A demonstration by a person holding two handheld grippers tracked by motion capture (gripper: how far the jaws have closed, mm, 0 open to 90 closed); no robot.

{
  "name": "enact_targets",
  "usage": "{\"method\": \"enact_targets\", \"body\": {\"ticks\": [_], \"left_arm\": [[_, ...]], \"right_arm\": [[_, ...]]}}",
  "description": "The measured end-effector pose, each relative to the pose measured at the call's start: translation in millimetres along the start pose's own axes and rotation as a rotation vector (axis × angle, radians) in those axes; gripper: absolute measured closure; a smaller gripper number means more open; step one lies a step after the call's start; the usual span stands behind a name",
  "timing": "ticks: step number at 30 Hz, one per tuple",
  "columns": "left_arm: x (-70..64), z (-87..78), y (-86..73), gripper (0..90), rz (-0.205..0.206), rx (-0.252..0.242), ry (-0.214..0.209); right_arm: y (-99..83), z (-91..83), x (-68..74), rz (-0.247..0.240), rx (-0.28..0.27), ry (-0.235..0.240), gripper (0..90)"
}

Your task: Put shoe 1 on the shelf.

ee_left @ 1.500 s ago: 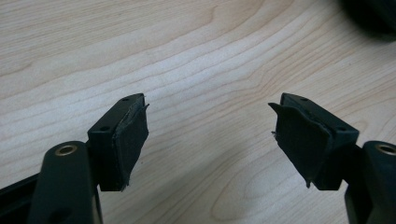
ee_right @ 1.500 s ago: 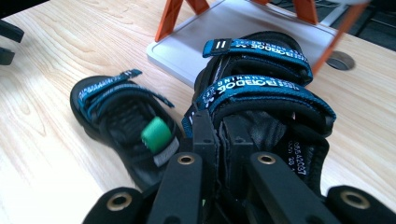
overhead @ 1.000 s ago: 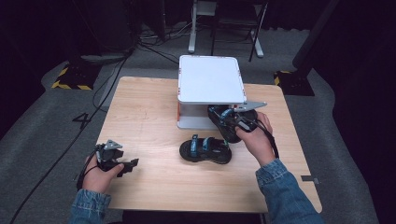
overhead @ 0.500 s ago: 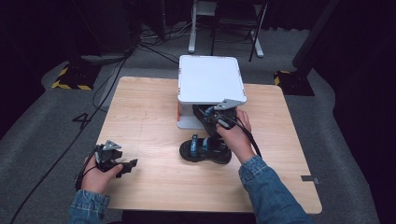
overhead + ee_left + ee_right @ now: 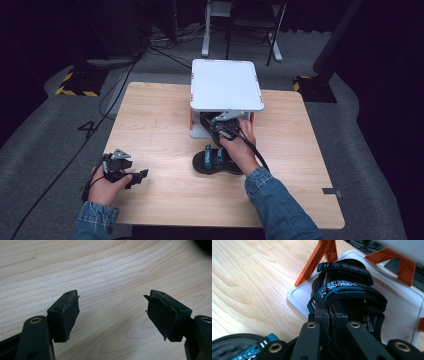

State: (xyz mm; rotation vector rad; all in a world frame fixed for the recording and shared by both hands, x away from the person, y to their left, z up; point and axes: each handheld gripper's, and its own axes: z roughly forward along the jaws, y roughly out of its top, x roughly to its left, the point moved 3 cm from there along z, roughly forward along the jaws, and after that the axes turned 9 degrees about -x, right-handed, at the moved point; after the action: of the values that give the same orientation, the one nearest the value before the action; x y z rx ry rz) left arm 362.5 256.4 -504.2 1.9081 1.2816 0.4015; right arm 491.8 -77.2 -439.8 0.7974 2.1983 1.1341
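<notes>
Right tongs (image 5: 329, 312) pinching sandal (image 5: 352, 290) on rack shelf (image 5: 402, 305), orange struts (image 5: 317, 262) flanking; left tongs (image 5: 112, 312) spread

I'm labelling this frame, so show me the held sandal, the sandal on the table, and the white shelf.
Held sandal (image 5: 347, 287), right gripper view, on its blue-lettered strap.
Table sandal (image 5: 212, 161), high view, on its strapped front end.
White shelf (image 5: 226, 84), high view, on its bare top plate.
</notes>
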Motion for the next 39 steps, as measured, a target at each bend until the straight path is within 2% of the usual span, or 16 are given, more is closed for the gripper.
{"method": "enact_targets", "body": {"ticks": [5, 8, 10, 12, 13, 14, 16, 21, 25, 30, 31, 35, 39], "left_arm": [[0.3, -0.3, 1.1, 26.0, 0.004, -0.002, -0.002], [0.3, 0.0, 1.1, 26.0, 0.000, -0.001, -0.004], [0.3, -0.1, 1.3, 26.0, 0.000, -0.001, -0.006], [0.3, 0.0, 2.1, 26.0, 0.006, -0.003, -0.004], [-0.1, 0.2, 2.6, 26.0, 0.006, -0.003, -0.004], [-0.5, 0.5, 2.9, 26.0, 0.005, -0.003, -0.006], [-1.4, 1.9, 4.2, 26.0, 0.009, -0.004, -0.006], [-4.8, 6.9, 8.9, 26.0, 0.013, -0.003, -0.021], [-8.2, 13.4, 13.8, 26.0, 0.025, -0.001, -0.029], [-12.3, 19.8, 19.1, 26.0, 0.034, 0.000, -0.045], [-12.3, 19.8, 19.1, 26.0, 0.034, 0.000, -0.045], [-15.2, 23.7, 23.6, 26.0, 0.043, 0.002, -0.051], [-16.2, 27.7, 24.7, 26.0, 0.042, 0.006, -0.062]], "right_arm": [[-6.1, 11.9, 5.2, -0.036, 0.074, -0.011, 84.2], [-4.7, 14.1, 6.0, -0.055, 0.083, -0.014, 76.3], [-3.3, 13.2, 6.9, -0.065, 0.087, -0.024, 67.9], [-2.3, 11.2, 8.1, -0.071, 0.072, -0.026, 56.5], [-0.2, 8.2, 8.1, -0.090, 0.043, -0.052, 52.4], [1.8, 4.9, 8.0, -0.096, 0.023, -0.063, 50.5], [5.8, -3.1, 8.3, -0.074, -0.012, -0.055, 47.3], [10.1, -31.7, 6.5, -0.052, -0.061, -0.039, 49.0], [7.7, -56.5, 2.0, 0.029, -0.068, 0.010, 52.3], [-4.3, -74.8, -1.2, 0.077, -0.011, 0.044, 56.1], [-4.3, -74.8, -1.2, 0.077, -0.011, 0.044, 56.1], [-21.2, -75.2, -7.4, 0.102, 0.066, 0.054, 60.4], [-38.5, -67.0, -13.4, 0.121, 0.127, 0.060, 64.5]]}}
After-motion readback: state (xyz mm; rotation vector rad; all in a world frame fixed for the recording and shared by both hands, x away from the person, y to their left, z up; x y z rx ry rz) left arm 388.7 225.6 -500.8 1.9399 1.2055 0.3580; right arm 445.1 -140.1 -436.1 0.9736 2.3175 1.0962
